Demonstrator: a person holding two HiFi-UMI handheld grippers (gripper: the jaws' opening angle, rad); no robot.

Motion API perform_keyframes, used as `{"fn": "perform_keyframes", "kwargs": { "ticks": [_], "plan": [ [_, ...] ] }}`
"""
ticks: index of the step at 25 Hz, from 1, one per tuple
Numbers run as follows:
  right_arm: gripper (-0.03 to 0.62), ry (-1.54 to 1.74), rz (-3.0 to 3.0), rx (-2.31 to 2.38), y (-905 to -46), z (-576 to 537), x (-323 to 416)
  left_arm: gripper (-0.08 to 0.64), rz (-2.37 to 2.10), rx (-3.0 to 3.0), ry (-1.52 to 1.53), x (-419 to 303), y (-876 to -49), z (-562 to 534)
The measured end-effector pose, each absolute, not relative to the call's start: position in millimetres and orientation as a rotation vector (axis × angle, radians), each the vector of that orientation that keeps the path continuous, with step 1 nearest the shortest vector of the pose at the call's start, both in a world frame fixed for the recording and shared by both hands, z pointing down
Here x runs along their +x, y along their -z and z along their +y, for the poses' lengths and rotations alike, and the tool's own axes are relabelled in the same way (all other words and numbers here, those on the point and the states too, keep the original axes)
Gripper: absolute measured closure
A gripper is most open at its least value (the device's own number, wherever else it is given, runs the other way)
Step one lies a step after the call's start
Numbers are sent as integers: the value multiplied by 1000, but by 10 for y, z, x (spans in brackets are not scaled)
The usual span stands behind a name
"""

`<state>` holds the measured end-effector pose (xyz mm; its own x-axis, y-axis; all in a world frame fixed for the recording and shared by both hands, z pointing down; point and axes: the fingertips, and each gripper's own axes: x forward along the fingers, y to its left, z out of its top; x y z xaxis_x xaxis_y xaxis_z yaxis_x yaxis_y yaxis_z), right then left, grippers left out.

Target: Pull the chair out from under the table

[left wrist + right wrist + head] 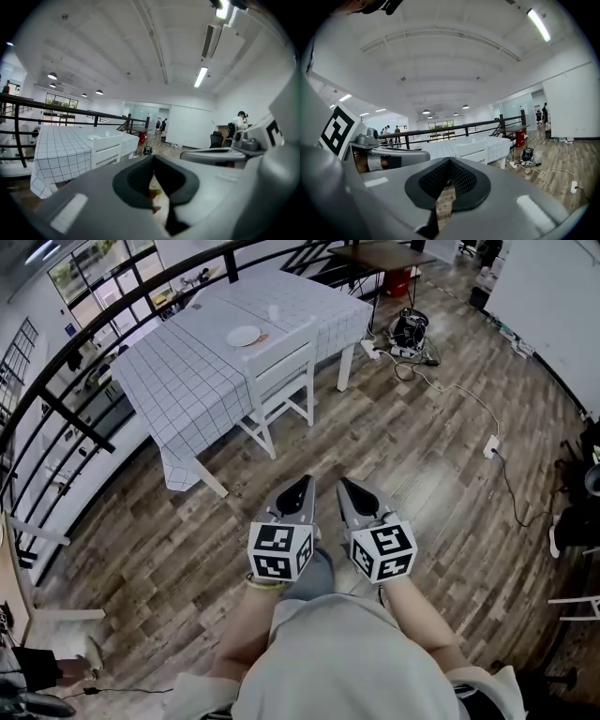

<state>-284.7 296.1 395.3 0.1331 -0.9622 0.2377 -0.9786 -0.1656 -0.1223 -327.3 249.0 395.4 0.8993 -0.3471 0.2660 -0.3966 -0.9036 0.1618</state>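
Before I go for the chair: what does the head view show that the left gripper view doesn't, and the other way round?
Head view only: the wood floor from the left claw and right claw up to the chair, and a power strip with its cable to the right.
Left gripper view only: the ceiling lights and a person seated far off at the right.
Both: the white chair tucked under the checked table, the black railing, and both claws, shut and empty.
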Motion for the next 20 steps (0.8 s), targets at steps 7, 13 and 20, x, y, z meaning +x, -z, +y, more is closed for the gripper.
{"fn": "perform_keyframes", "kwargs": {
  "ticks": [7,13,20],
  "plan": [
    [595,-408,-1956,2303,-4074,2873,-2578,551,-542,2862,-334,-2928,-4027,2327],
    [595,-399,-1966,2279,-4090,2617,-2146,551,-562,2857,-322,-2501,-4059,2028],
    [595,-387,-1984,2258,-4058,2178,-1585,551,-593,2833,-316,-1984,-4040,1592]
  ]
}}
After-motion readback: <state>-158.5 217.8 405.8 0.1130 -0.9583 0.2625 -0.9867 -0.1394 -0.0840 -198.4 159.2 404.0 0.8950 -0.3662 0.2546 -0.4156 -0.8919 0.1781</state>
